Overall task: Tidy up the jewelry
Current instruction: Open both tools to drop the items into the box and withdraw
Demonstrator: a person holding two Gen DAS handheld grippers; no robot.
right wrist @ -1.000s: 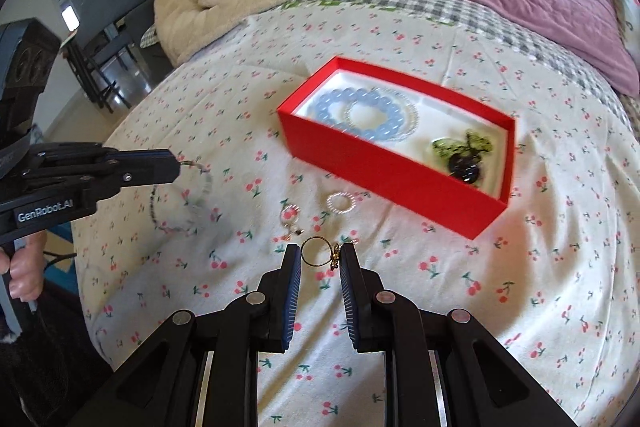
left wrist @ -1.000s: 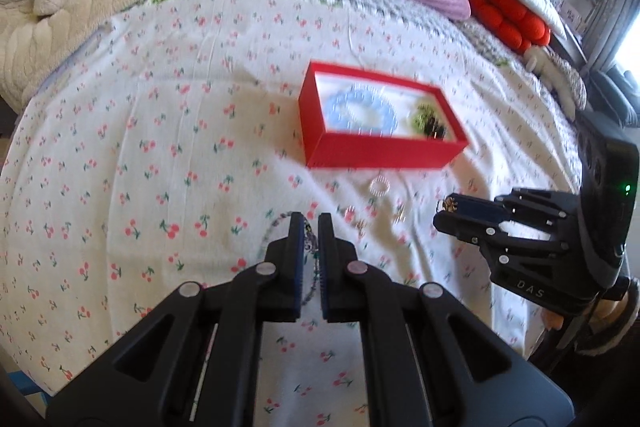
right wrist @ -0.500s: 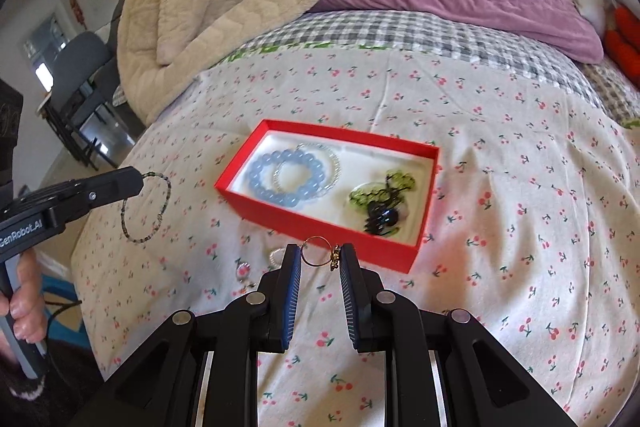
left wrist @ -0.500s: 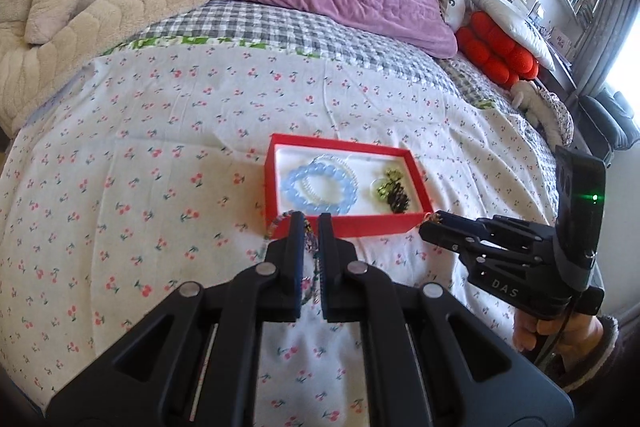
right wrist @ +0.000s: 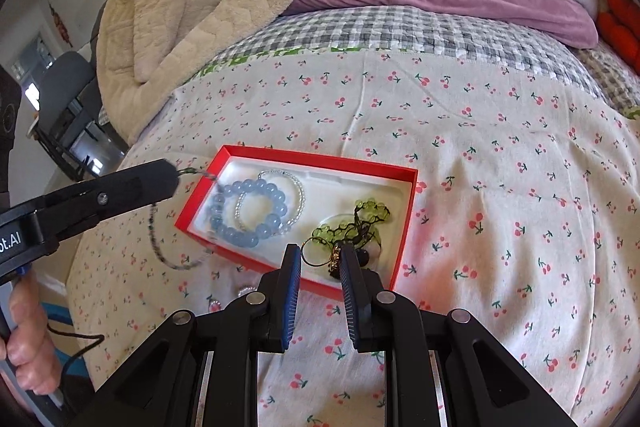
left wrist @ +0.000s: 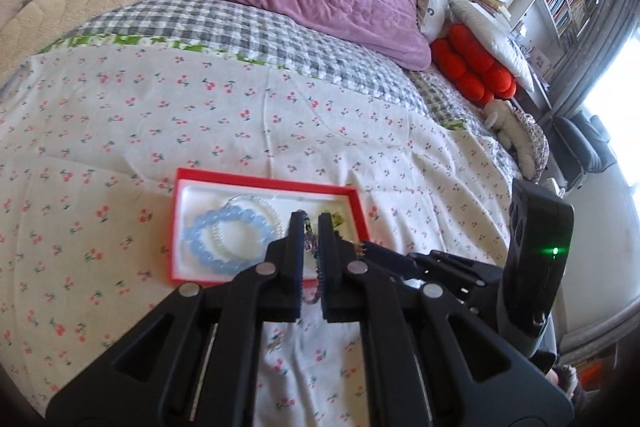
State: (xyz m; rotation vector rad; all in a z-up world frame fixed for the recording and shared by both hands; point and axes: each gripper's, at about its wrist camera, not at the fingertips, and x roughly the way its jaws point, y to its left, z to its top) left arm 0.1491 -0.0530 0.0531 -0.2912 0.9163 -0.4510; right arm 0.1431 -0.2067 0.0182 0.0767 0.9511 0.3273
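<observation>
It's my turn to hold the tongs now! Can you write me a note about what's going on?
Left tongs: shut on the thin beaded strand, which dangles beside the red box.
Right tongs: shut on the gold ring, at the box's near edge.
Already in the box: blue bead bracelet, clear bead bracelet, green and black piece.
Left: drop the strand and the ring in, then fetch the small pieces on the cherry sheet before the box.
</observation>
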